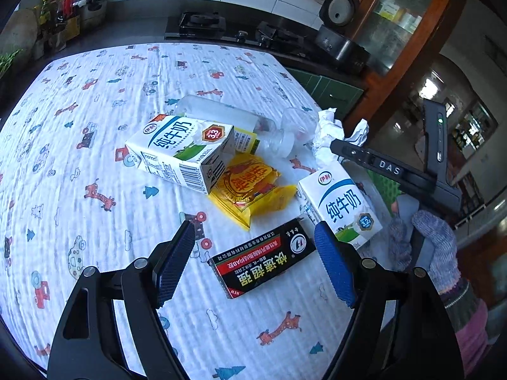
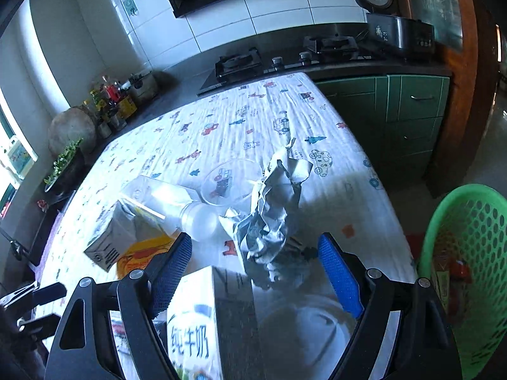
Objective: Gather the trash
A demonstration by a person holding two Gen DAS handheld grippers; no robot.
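Note:
Trash lies on the patterned tablecloth [image 1: 95, 101]. My left gripper [image 1: 253, 224] is open just above a black glue box [image 1: 263, 259], whose far end lies between the blue fingers. Beyond it are a yellow wrapper [image 1: 250, 190], a toppled milk carton [image 1: 180, 152], a clear bottle [image 1: 221, 114], a clear cup [image 1: 298, 123] and crumpled paper [image 1: 329, 129]. A small upright milk carton [image 1: 342, 205] stands at the right. My right gripper [image 2: 255, 237] is open; that small carton [image 2: 196, 326] stands between its fingers near the left one, with the crumpled paper [image 2: 272, 209] just ahead.
A green perforated basket [image 2: 469, 253] with some wrappers inside stands off the table's right edge. Behind the table run a dark counter with a gas hob [image 2: 240, 61] and green cabinets [image 2: 412, 101]. A gloved hand [image 1: 434, 247] holds the right gripper.

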